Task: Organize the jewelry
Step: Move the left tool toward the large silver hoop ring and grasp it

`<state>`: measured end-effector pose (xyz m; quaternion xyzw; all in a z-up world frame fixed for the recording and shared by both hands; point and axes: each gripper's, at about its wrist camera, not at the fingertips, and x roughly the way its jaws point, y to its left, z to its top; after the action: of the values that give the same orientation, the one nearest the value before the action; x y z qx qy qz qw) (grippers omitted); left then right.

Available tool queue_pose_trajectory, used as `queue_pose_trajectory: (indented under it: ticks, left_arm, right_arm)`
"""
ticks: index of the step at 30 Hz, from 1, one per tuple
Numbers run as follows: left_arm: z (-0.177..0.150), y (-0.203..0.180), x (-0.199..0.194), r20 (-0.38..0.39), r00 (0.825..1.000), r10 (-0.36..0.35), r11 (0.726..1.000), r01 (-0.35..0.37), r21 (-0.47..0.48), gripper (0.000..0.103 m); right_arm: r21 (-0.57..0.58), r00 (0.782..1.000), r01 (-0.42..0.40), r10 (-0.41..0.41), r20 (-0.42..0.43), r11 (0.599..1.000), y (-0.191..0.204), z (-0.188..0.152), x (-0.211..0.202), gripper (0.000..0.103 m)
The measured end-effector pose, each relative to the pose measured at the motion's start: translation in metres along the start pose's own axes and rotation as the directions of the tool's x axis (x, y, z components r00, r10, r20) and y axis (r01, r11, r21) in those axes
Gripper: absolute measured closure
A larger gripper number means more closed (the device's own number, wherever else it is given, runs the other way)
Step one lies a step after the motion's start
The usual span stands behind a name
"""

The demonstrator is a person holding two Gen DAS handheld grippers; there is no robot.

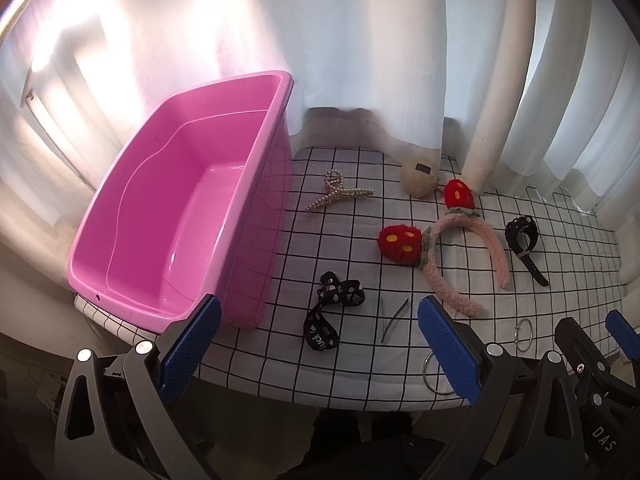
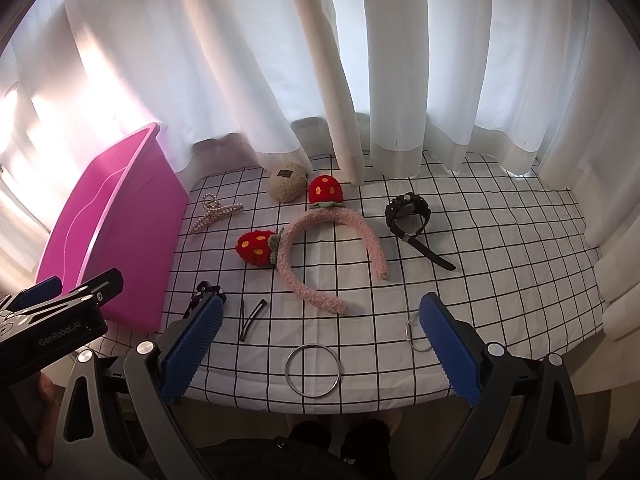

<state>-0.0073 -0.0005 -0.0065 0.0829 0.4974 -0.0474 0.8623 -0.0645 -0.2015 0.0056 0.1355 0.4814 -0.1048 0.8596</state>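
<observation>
An empty pink tub stands at the table's left, also in the right wrist view. On the checked cloth lie a pink strawberry headband, a pearl claw clip, a black watch, a black bow ribbon, a dark snap hair clip, a large metal ring and a smaller ring. My left gripper is open and empty over the near edge by the bow. My right gripper is open and empty above the large ring.
A beige fuzzy round pouch lies at the back by the white curtains. The checked cloth ends at the table's near edge. The left gripper shows at the left of the right wrist view.
</observation>
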Motion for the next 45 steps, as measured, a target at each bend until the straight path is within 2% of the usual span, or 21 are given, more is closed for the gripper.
queue_pose_trajectory:
  ticks: [4, 9, 14, 18, 22, 27, 35, 45]
  left_arm:
    - [-0.007, -0.007, 0.015, -0.052, 0.998, -0.032, 0.999, 0.031, -0.015, 0.006]
    - [-0.025, -0.025, 0.034, -0.098, 0.993, -0.072, 0.997, 0.071, -0.009, 0.006]
    - [-0.052, -0.056, 0.057, -0.126, 0.985, -0.12, 0.991, 0.127, 0.05, 0.006]
    - [-0.078, -0.082, 0.079, -0.191, 0.969, -0.155, 0.981, 0.174, 0.086, 0.006]
    - [-0.099, -0.106, 0.096, -0.224, 0.959, -0.173, 0.976, 0.198, 0.095, 0.006]
    - [-0.116, -0.13, 0.116, -0.23, 0.959, -0.168, 0.977, 0.192, 0.088, 0.006]
    - [-0.126, -0.141, 0.133, -0.191, 0.966, -0.173, 0.983, 0.181, 0.024, 0.006]
    - [-0.129, -0.152, 0.152, -0.152, 0.978, -0.141, 0.99, 0.144, 0.005, 0.006]
  right_arm:
    - [0.033, 1.0, 0.007, -0.007, -0.023, 0.999, -0.021, -0.004, 0.006, 0.009]
    - [0.017, 0.998, 0.036, -0.035, -0.058, 0.999, -0.055, -0.015, 0.025, 0.009]
    - [-0.021, 0.991, 0.037, -0.039, -0.13, 0.999, -0.094, -0.036, 0.063, 0.009]
    - [-0.074, 0.981, 0.038, -0.051, -0.185, 0.997, -0.116, -0.055, 0.099, 0.009]
    - [-0.113, 0.978, 0.01, -0.033, -0.205, 0.993, -0.129, -0.068, 0.126, 0.009]
    - [-0.138, 0.975, -0.027, -0.004, -0.221, 0.99, -0.138, -0.078, 0.15, 0.009]
    - [-0.171, 0.976, -0.078, 0.04, -0.212, 0.982, -0.14, -0.08, 0.171, 0.009]
    - [-0.265, 0.987, -0.015, -0.029, -0.159, 0.964, -0.135, -0.081, 0.182, 0.009]
